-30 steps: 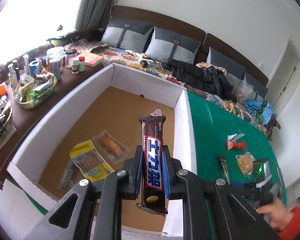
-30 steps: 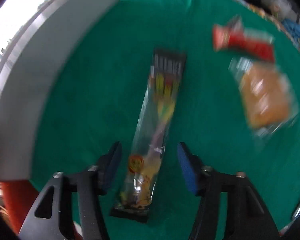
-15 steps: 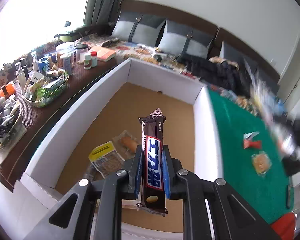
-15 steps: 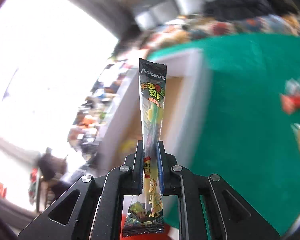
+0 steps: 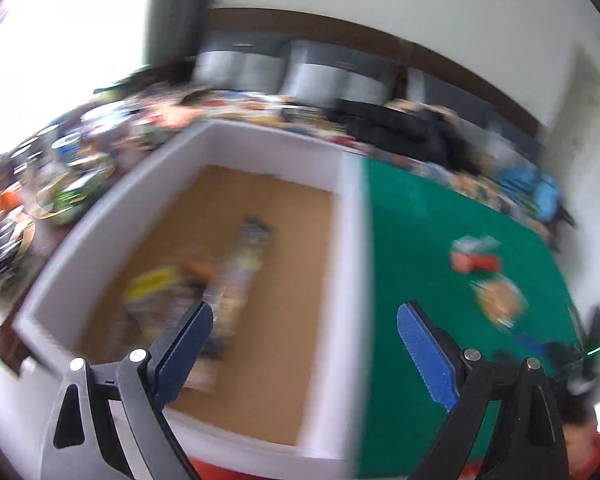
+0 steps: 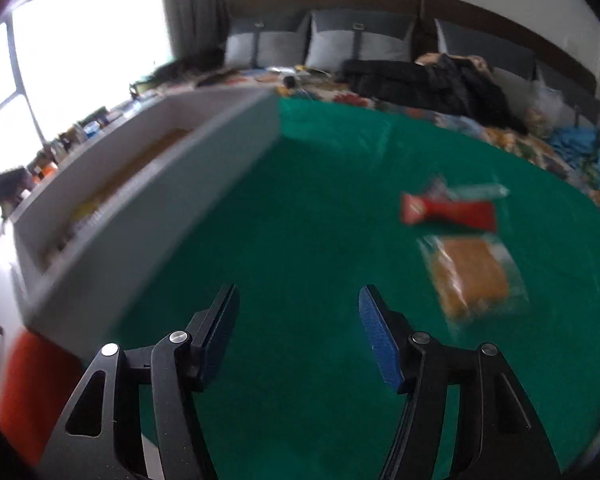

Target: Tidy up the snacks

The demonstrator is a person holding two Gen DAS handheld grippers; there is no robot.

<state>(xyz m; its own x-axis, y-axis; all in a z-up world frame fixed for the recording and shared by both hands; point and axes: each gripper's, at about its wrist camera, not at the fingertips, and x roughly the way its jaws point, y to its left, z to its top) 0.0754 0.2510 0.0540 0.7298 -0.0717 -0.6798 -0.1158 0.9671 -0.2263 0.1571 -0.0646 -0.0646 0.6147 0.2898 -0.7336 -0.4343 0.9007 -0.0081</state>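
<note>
My left gripper (image 5: pixel 304 316) is open and empty above the near right side of a white-walled cardboard box (image 5: pixel 348 240). Several blurred snack packets (image 5: pixel 236 268) lie on the box's brown floor. My right gripper (image 6: pixel 296 300) is open and empty over the green cloth (image 6: pixel 320 208), right of the box wall (image 6: pixel 152 200). A red snack packet (image 6: pixel 448 212) and a clear packet with an orange snack (image 6: pixel 472 276) lie on the cloth to the right. Both also show in the left wrist view, the red packet (image 5: pixel 476 260) and the orange one (image 5: pixel 498 300).
A cluttered dark side table (image 5: pixel 40 184) with bottles and baskets stands left of the box. A sofa with grey cushions (image 6: pixel 340 40) and a black jacket (image 6: pixel 428 80) lies behind the green cloth. The right gripper's body (image 5: pixel 580 360) shows at the cloth's right edge.
Both grippers have opened and let go of their snacks: the chocolate bar left the left gripper and the long candy packet left the right. The right gripper has swung back over the green cloth.
</note>
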